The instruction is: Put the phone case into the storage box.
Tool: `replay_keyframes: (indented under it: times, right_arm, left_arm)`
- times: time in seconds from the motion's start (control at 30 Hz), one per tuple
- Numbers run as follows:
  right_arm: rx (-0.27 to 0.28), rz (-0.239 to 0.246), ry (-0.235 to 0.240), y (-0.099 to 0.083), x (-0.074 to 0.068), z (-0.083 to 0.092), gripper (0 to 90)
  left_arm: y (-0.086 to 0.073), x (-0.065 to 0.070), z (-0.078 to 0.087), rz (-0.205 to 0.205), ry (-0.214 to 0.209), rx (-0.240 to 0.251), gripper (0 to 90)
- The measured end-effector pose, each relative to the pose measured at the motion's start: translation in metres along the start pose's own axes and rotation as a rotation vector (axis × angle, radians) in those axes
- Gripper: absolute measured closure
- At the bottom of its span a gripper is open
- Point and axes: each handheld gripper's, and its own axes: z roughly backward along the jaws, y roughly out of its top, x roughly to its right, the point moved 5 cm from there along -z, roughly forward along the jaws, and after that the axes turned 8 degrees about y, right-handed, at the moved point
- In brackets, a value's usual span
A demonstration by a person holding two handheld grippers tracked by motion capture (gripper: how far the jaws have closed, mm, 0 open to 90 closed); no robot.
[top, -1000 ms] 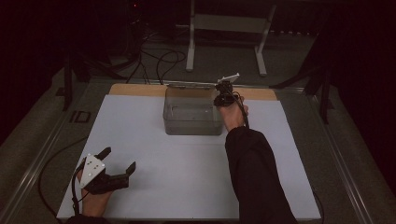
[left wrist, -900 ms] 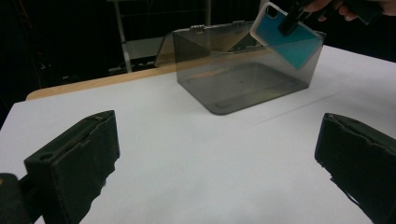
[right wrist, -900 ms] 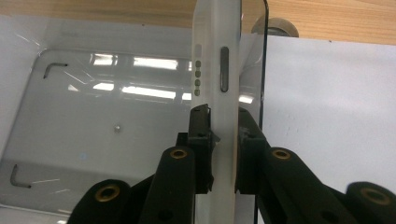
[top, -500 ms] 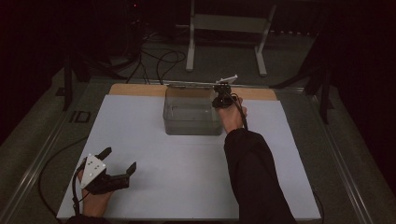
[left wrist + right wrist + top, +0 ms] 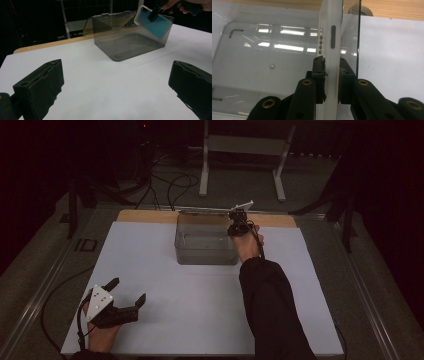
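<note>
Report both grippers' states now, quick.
Left gripper: open, holding nothing, resting on the white table.
Right gripper: shut on the white-edged blue phone case, at the smoky transparent plastic box.

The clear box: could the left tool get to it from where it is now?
Probably yes. The left tool sits open, holding nothing, with bare white table between it and the clear box.

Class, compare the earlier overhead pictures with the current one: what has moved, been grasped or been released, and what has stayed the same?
Nothing has visibly changed. The right gripper stays shut on the white-edged phone case, held tilted at the right end of the clear box. The left gripper still rests open on the white table, holding nothing.
</note>
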Motion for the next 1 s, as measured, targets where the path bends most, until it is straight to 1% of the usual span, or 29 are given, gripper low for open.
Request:
replay_keyframes:
  times: [0.5,1.0]
  right_arm:
    - [-0.023,-0.009,-0.015,-0.0014,0.0006,-0.0089,79.6]
    - [-0.016,-0.012,-0.024,-0.0012,-0.0001,-0.0101,79.2]
  left_arm:
    - [0.0003,-0.0005,0.0006,0.005,0.0,0.003,0.7]
    - [0.0002,-0.0006,0.0009,0.006,0.0,0.003,0.7]
